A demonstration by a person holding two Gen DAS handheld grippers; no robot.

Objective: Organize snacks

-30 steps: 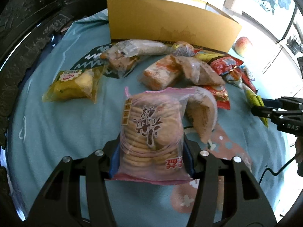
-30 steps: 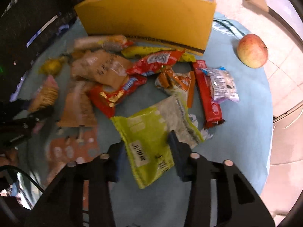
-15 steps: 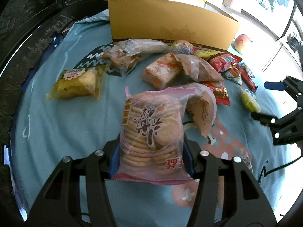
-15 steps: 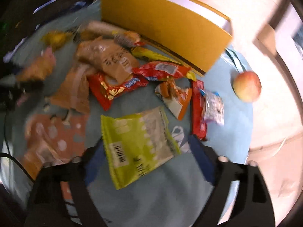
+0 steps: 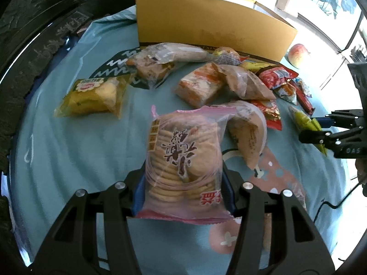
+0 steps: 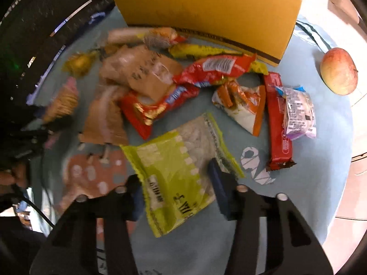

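**Two snack bags between two sets of fingers**

In the left wrist view, a pink-edged bag of round crackers is gripped by the left gripper at lower centre of the frame. The blue pads of its fingers are pressed against both sides of the bag's lower part, and the bag's top points toward the middle of the frame. The teal-clothed surface is seen around it.

In the right wrist view, a lime-green packet is seen at lower centre, between the fingers of the right gripper. These fingers are closing. The right pad is laid against the packet's right edge and the left pad against its left edge; whether they are already squeezing cannot be told through the blur.

Above the packet, in mid frame, other snacks are scattered: a red wrapper, an orange-and-white pouch, and a long red bar touching a small white-and-purple pack. A yellow cardboard box is stood at the top, and an apple is placed at the upper right, apart from the pile.
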